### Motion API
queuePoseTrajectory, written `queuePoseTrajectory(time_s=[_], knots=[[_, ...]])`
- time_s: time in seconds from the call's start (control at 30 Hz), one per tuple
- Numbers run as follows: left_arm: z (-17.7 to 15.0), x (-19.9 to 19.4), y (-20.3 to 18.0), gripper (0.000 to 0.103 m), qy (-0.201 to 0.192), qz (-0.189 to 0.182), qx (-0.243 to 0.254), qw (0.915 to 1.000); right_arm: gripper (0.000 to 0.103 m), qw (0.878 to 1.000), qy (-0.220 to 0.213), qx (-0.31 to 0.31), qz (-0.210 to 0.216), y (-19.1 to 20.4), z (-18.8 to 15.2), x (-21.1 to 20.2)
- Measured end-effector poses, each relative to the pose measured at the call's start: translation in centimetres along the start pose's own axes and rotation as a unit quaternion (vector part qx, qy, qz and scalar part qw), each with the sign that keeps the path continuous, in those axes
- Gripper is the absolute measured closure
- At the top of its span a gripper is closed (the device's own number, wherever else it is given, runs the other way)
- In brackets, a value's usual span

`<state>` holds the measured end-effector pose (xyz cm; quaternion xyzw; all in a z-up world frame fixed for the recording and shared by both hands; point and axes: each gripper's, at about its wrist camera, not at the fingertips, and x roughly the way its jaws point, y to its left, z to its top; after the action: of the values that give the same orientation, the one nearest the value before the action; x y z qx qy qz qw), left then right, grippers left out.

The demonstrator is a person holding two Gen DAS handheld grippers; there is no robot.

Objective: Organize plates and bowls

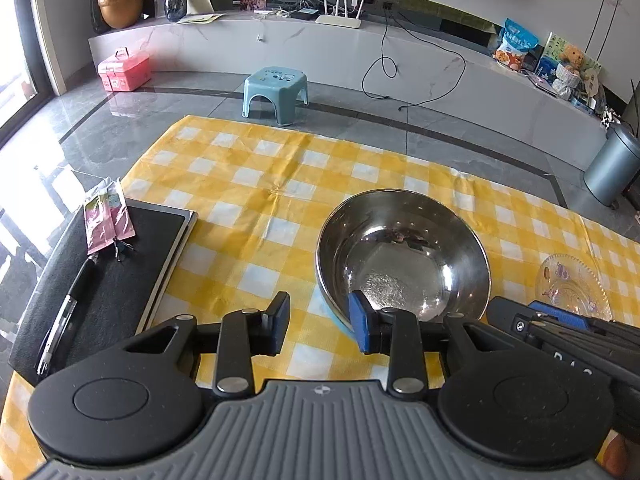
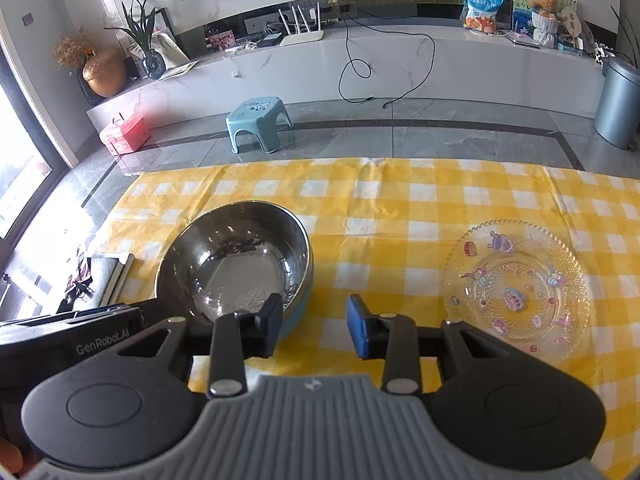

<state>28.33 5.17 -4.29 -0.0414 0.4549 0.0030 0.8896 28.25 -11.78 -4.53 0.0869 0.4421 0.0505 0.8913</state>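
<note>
A steel bowl (image 1: 404,256) with a light blue outside sits on the yellow checked tablecloth (image 1: 256,184). My left gripper (image 1: 320,326) is open and empty, just left of the bowl's near rim, with its right finger in front of that rim. The bowl also shows in the right wrist view (image 2: 236,260). My right gripper (image 2: 314,326) is open and empty, between the bowl and a clear glass plate (image 2: 516,284) with cartoon prints. Its left finger is close to the bowl's near right side. The plate's edge shows in the left wrist view (image 1: 572,284).
A black tray-like board (image 1: 116,284) with a pink packet (image 1: 108,216) and a pen lies at the table's left edge. Beyond the table are a blue stool (image 1: 276,92), a pink box (image 1: 124,68) and a grey bin (image 2: 618,104) on the floor.
</note>
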Motion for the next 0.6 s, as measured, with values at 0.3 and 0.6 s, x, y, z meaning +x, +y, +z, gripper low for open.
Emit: queuePoseTrajectory(time_s=[0.3,0.6], knots=[[0.7,3.0,0.0,0.072,0.014,0.009,-0.01,0.9998,0.076,1.0,0.015,-0.005,-0.005,1.1,0.5,3.9],[0.5,3.5,-0.8,0.089,0.007,0.004,0.006,0.9999,0.087,1.0,0.012,0.001,-0.004,1.3,0.5,4.9]])
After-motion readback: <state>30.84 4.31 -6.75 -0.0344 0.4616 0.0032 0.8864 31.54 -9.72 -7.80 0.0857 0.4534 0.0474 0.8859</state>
